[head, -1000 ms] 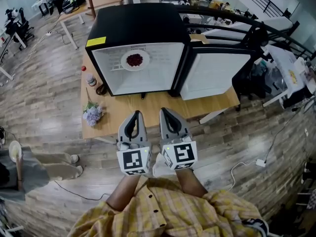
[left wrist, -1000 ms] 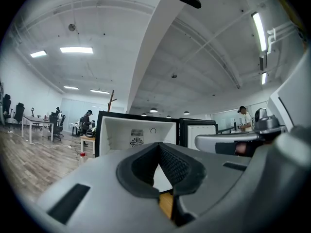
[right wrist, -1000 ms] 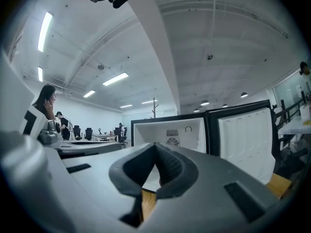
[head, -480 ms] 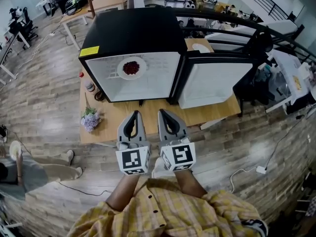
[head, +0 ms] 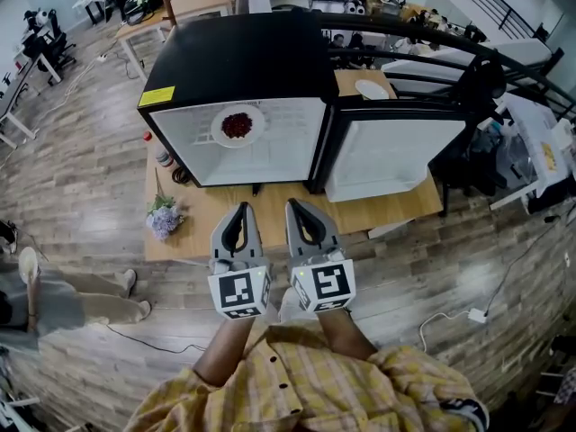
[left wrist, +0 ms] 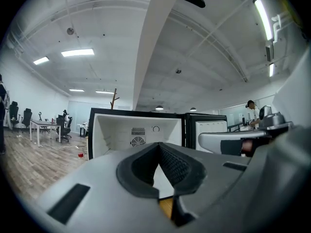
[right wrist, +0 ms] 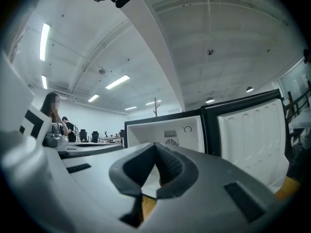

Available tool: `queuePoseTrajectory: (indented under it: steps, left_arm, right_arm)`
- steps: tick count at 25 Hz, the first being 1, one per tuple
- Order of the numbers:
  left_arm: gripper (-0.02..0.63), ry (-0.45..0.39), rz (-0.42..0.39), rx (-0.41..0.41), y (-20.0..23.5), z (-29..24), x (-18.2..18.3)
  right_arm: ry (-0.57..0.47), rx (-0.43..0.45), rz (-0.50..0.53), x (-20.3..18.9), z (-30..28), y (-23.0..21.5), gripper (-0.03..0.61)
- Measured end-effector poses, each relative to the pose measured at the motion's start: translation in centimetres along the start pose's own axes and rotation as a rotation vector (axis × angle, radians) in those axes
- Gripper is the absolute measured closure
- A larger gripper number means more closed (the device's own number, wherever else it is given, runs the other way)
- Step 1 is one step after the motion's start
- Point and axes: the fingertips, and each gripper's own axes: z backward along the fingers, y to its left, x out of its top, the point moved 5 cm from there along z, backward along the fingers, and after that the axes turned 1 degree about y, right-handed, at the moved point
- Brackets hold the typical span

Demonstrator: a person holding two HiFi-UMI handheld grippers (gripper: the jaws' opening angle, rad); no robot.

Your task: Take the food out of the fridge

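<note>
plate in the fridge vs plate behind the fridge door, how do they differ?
The fridge plate holds dark red food; the rear plate is bare. The fridge plate sits inside the open fridge; the rear plate lies outside, behind the door, on a tan surface. Both are white and round.

The fridge (head: 243,61) stood on a table (head: 360,207), its door (head: 391,156) swung out to the right; a plate of food (head: 238,126) lay inside on a shelf, toward the left; a bottle (head: 165,157) stood on the table just left of the fridge; flowers (head: 166,218) lay before the bottle, near the table's left front corner; a second plate (head: 371,89) sat behind the door; the left gripper (head: 240,208) and right gripper (head: 294,204) were side by side at the table's front, facing the fridge.
</note>
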Motion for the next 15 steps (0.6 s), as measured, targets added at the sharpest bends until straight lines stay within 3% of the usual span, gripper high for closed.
queuePoseTrajectory:
  steps: [8,15]
  left_arm:
    - [0.606,-0.001,0.015,-0.001,1.0,-1.0,0.1]
    - [0.606,0.005,0.124,-0.043,3.7,-3.5,0.9]
  right_arm:
    - [0.005,0.003,-0.001,0.2,-1.4,0.0,0.572]
    - [0.007,-0.035,0.008,1.0,-3.1,-0.3,0.572]
